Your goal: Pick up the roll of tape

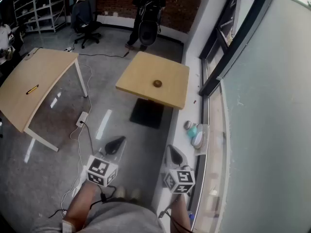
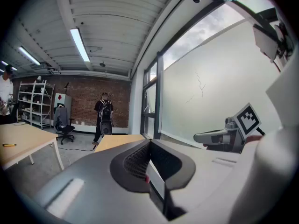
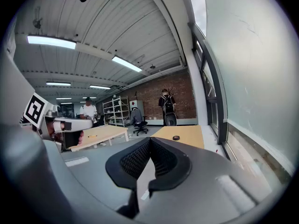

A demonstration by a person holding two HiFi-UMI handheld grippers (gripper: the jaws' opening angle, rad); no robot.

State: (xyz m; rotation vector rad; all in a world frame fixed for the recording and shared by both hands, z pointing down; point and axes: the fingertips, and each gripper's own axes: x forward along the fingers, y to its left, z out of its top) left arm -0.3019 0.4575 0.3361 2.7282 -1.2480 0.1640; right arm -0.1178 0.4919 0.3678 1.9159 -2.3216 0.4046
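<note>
Roll of tape (image 1: 157, 83) is seen lying flat on the square table (image 1: 141, 72), a little right of the top's middle and well apart from both tools. The roll is dark and small, and its detail cannot be made out. From the right gripper view it is sighted on that table just beyond and slightly right of the jaw tips. Left gripper (image 1: 115, 143) is held on the table's near side, over the floor; its jaws are pressed together with nothing between them. Right gripper (image 1: 173, 153) is held level with it, also on the table's near side and nearer the window sill (image 1: 187, 111); its jaws are likewise closed tip to tip, with nothing pinched. A marker cube is carried on each tool. A dark mat (image 1: 147, 113) is noted on the floor under the table's near edge. A long table (image 1: 34, 69) is set well left of the square table, with a yellow pen-like item (image 1: 32, 89) lying on it. A power strip (image 1: 81, 118) and its cables are seen on the floor between the two tables. A teal object (image 1: 192, 130) and a white object (image 1: 197, 140) are spotted on the sill, right of the table's near corner. Beyond the table's far edge a person with a backpack (image 1: 148, 13) is seen standing, back turned. An office chair (image 1: 85, 18) is placed beyond the table and to its left.
</note>
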